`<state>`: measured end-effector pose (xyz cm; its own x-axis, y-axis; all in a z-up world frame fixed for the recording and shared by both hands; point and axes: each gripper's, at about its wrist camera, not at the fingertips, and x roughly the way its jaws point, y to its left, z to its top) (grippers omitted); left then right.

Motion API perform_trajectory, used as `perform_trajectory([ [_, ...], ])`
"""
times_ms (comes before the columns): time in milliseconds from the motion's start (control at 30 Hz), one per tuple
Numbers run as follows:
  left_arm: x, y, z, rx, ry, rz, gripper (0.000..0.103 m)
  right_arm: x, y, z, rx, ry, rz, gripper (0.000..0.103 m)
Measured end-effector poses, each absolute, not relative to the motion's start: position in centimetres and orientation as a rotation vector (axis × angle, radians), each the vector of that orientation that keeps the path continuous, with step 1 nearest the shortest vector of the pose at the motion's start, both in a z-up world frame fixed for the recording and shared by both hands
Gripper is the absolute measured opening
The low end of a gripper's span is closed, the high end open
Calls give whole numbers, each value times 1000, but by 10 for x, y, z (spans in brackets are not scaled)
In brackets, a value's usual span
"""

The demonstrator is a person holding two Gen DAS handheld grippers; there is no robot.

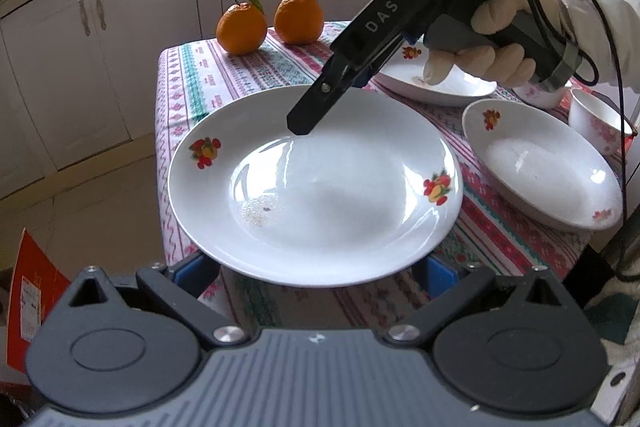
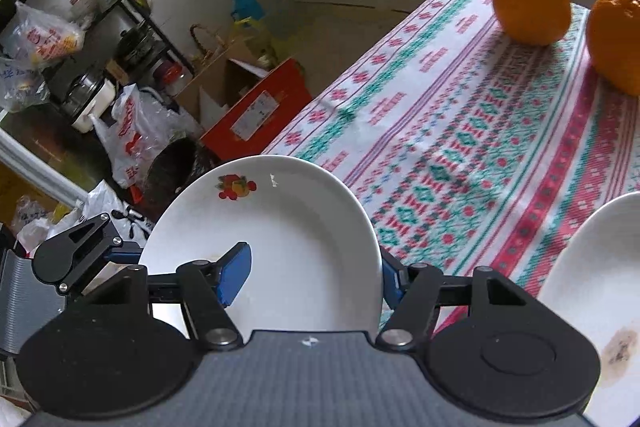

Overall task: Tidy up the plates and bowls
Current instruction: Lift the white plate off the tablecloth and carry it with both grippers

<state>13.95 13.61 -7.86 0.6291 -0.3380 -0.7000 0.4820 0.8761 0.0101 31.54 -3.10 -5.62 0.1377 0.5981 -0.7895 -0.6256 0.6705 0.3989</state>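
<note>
left hand-held gripper (image 1: 316,267): spread wide, blue pads at either side of the near rim of the big plate; contact is hidden under the rim, so whether it has a hold I can't tell.
right hand-held gripper (image 2: 312,267): straddles the far rim of the same plate, one blue pad (image 2: 236,269) inside the well, the other behind the rim; real clamp or not I can't tell. In the left wrist view its closed-looking tip (image 1: 306,121) sits over the plate's far edge.
big plate (image 1: 316,183): white, fruit decals, at the near-left corner of the table (image 1: 192,75), overhanging the edge; small residue spot in the well.
second plate (image 1: 544,167): just right of the big plate, apart from it.
third plate (image 1: 436,79): behind the big plate, under the gloved right hand (image 1: 500,39); stained.
cups (image 1: 600,123): floral, right of the second plate.
oranges (image 1: 270,23): two, far edge of the table, behind the big plate; left one has leaves.
floor, left of the table: red box (image 2: 256,111), bags.
</note>
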Motion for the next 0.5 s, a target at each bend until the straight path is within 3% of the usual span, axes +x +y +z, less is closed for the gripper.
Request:
perform_trajectory([
  [500,171,134,-87,256,748,-476,101,337,-34,-67,-20,1108,829,72],
])
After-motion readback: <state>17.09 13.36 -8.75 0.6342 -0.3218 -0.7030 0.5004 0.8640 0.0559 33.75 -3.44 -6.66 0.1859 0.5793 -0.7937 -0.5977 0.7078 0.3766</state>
